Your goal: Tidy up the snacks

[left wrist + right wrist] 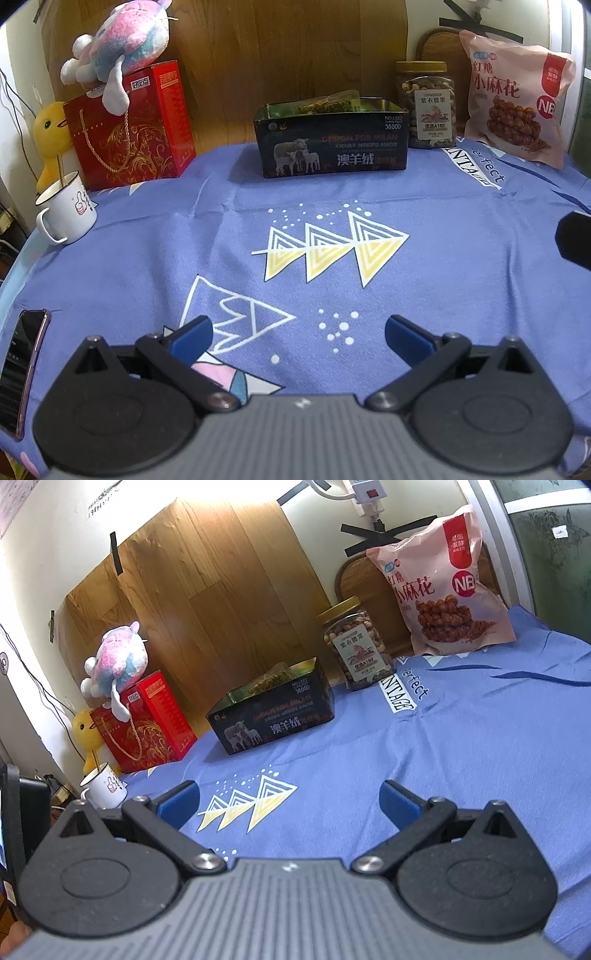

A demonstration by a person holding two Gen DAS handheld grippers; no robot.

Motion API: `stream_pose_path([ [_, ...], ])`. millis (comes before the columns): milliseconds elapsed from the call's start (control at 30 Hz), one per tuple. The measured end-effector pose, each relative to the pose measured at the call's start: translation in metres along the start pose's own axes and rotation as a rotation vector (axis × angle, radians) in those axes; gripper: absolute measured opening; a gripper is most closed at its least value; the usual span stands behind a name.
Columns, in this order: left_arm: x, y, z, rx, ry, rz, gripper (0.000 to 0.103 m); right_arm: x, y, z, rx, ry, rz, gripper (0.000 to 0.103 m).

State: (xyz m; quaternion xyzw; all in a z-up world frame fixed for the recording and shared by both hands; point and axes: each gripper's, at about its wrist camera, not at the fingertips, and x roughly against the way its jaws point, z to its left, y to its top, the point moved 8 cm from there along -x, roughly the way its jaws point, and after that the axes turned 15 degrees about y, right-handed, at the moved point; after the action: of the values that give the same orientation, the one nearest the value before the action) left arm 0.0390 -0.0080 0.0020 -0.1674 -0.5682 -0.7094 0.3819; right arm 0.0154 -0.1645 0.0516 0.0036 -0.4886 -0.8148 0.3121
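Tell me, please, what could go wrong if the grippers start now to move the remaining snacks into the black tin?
1. The pink snack bag only leans against the wall; a pinch low down may tip it forward.
2. The nut jar stands close beside the black tin, so the open right gripper could knock either one.
3. The tin already holds a snack packet; the big bag may not fit.

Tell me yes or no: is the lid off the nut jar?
No. The nut jar still wears its gold lid, standing upright between the black tin and the pink snack bag.
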Motion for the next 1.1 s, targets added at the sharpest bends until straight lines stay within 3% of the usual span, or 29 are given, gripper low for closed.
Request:
stream_pose_path([
  [567,0.0061,0.0047,0.0049,-0.007,0.036,-0.055,0.103,-0.0027,-0.0038,0.0016,0.0,0.003,0.006,0.103],
  [1100,0.0071,0.005,0.0061,0.012,0.006,-0.032,0.103,-0.0026,-0.0032,0.0038,0.009,0.009,0.01,0.103],
])
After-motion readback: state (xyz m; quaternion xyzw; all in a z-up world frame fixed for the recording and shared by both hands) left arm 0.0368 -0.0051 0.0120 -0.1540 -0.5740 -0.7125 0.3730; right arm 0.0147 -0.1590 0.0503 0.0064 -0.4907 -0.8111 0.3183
